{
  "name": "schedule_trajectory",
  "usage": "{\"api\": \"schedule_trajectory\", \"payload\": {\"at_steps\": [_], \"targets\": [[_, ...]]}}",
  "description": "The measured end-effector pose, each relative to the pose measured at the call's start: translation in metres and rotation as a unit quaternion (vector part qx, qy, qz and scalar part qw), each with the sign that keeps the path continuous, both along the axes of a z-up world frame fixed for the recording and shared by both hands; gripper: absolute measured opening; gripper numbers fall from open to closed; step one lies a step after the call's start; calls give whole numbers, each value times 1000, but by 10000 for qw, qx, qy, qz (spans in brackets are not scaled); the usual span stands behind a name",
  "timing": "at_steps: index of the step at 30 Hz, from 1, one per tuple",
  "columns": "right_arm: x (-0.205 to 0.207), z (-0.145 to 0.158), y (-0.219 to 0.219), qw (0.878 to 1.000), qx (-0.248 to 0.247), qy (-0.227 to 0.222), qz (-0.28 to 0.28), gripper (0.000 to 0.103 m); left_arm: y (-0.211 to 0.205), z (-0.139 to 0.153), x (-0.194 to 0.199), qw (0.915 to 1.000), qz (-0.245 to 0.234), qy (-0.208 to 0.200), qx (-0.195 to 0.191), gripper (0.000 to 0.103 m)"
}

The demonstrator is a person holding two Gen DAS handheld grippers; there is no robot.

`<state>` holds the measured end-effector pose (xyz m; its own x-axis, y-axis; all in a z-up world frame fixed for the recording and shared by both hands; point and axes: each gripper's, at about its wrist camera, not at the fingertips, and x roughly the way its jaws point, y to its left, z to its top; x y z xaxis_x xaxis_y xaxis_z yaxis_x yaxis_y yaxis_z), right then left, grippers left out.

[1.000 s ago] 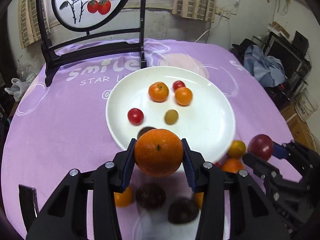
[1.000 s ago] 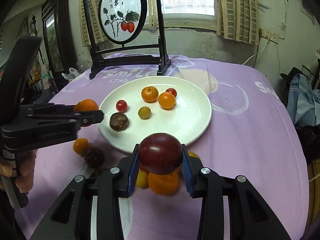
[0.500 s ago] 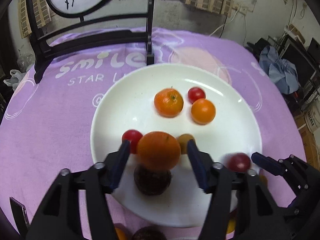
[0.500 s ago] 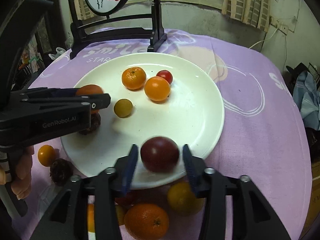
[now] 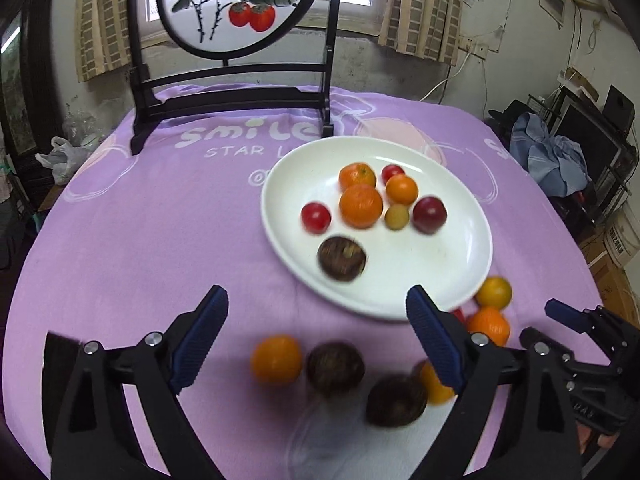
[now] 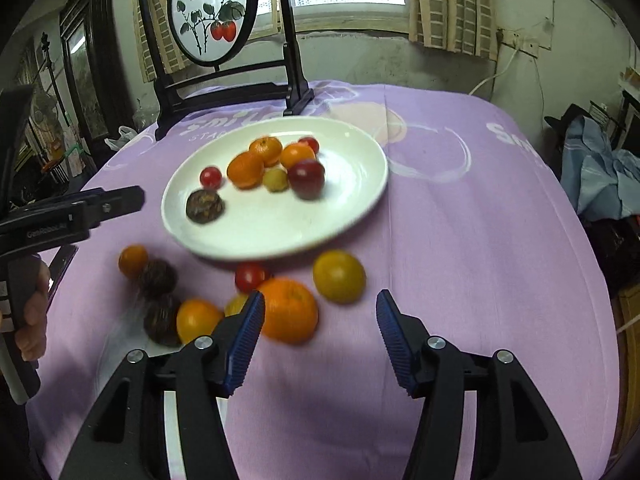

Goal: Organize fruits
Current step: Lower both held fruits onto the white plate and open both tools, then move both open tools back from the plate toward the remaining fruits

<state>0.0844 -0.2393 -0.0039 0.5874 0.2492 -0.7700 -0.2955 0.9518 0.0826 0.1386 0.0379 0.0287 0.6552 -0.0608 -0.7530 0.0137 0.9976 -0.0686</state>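
1. While its jaws were opening wide, the left gripper [image 5: 316, 332] held nothing and hung over the purple tablecloth [image 5: 140, 232], with only cloth and loose fruit showing in the gap between its blue pads.
2. Just beyond that gap lay a small orange [image 5: 276, 359], touching or nearly touching a dark brown fruit [image 5: 335, 367], with a second dark brown fruit [image 5: 396, 400] further right.
3. The white plate [image 5: 420, 280] stood to the right of centre, and carried a large orange [image 5: 361, 205], a red tomato [image 5: 315, 218], a dark brown fruit [image 5: 342, 259], a dark red plum [image 5: 429, 215] and several smaller fruits in a loose cluster.
4. Right of the plate's near rim, on the cloth, sat a yellow fruit [image 6: 339, 277], an orange [image 6: 290, 310] and a small red tomato [image 6: 250, 276].
5. The right gripper [image 6: 320, 332] was also empty, its jaws opening, with bare cloth between the pads and the orange just beside its left pad.
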Motion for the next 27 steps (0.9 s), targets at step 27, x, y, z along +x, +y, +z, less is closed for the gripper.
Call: {"api": "schedule_trajectory", "payload": {"at_steps": [27], "targets": [[-40,-44,29,9974,-649,202,228,64,17,-66,-67,9981,-254,520,-199,89]]}}
